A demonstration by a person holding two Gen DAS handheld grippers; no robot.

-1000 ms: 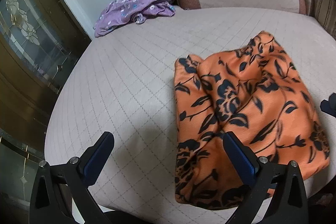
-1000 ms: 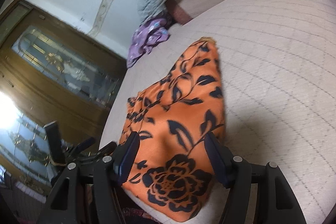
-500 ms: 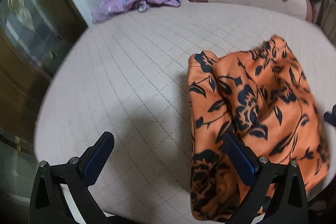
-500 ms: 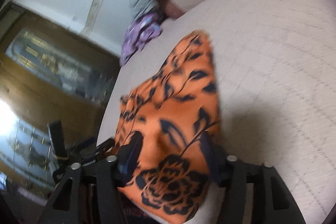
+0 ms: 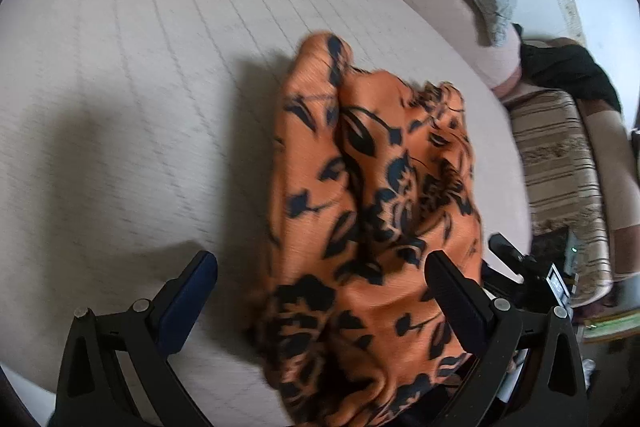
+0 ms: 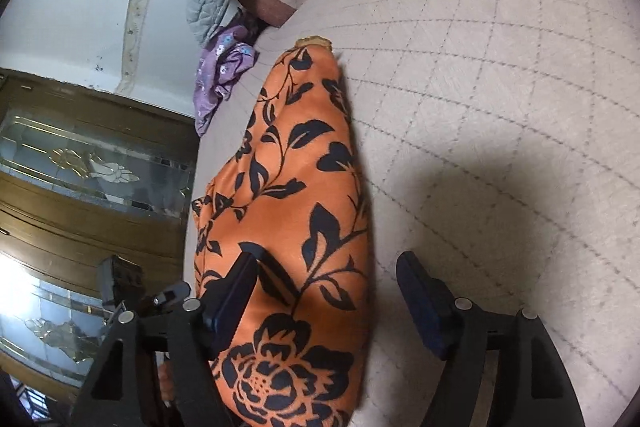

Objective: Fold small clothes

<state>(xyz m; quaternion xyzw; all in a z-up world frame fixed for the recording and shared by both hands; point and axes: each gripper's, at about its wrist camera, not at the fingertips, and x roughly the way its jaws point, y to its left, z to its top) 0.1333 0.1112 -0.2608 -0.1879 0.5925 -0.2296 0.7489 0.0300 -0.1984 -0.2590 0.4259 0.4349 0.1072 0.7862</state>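
Orange floral garment (image 5: pixel 372 211) lies bunched on the quilted bed (image 5: pixel 140 87), near its front edge. Left gripper (image 5: pixel 320 279) and right gripper (image 6: pixel 328 283) both gape wide over the cloth, gripping nothing; purple garment (image 6: pixel 222 75) beyond it

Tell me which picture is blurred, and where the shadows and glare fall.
Left wrist view: motion blur smears the orange cloth and the bed; a soft shadow lies on the bed left of the cloth. Right wrist view: sharp; a dark shadow falls on the bed right of the cloth, and bright glare burns out the glass door at the left edge.
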